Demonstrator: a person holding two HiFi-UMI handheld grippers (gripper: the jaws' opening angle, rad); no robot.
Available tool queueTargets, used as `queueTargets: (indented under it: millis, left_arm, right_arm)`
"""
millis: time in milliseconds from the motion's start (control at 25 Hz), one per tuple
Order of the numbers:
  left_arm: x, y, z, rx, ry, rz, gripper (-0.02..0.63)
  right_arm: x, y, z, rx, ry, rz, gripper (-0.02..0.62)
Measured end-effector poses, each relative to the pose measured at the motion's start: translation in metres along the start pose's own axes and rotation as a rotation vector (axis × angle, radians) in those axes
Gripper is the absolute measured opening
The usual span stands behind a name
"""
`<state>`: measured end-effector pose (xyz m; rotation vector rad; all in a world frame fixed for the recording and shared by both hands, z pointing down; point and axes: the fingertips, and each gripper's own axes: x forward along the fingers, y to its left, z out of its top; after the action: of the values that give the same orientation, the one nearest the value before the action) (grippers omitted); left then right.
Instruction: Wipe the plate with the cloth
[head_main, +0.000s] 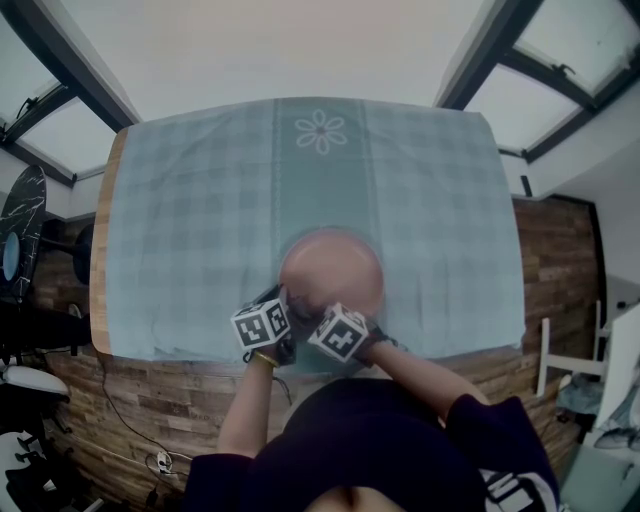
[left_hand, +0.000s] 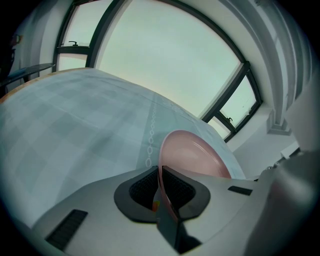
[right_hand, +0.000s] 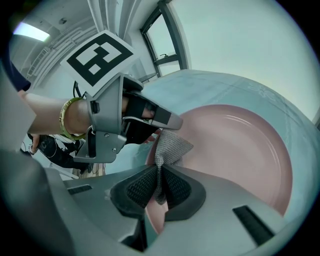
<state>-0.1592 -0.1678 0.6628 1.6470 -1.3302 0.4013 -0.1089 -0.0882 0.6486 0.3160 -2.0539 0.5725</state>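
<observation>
A pink plate (head_main: 332, 268) lies near the front edge of the table, on a pale blue checked tablecloth (head_main: 200, 220). My left gripper (head_main: 283, 318) is shut on the plate's near-left rim (left_hand: 161, 170); the plate (left_hand: 192, 155) stands edge-on between its pads. My right gripper (right_hand: 160, 181) is shut on a small grey knitted cloth (right_hand: 169, 150), which lies against the plate (right_hand: 235, 150) by its near rim. In the right gripper view the left gripper (right_hand: 150, 132) sits just beyond the cloth. From the head view the cloth is hidden behind the marker cubes.
The tablecloth covers almost the whole wooden table (head_main: 104, 240), with a white flower print (head_main: 321, 131) at the far side. Window frames (head_main: 60, 60) surround the table. The person's forearms reach in from the front edge.
</observation>
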Motion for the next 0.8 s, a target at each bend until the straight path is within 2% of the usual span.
queueTargets:
  millis: [360, 600, 800]
  left_arm:
    - [-0.004, 0.003, -0.003, -0.011, -0.004, 0.013, 0.040]
    - [-0.007, 0.004, -0.007, -0.042, -0.008, 0.008, 0.040]
    - [-0.008, 0.005, -0.009, -0.048, -0.011, 0.005, 0.040]
  right_arm:
    - [-0.019, 0.013, -0.002, -0.017, -0.033, 0.021, 0.032]
    - [-0.040, 0.002, 0.004, 0.002, -0.088, -0.011, 0.032]
    - [-0.050, -0.023, 0.013, 0.041, -0.133, -0.069, 0.032]
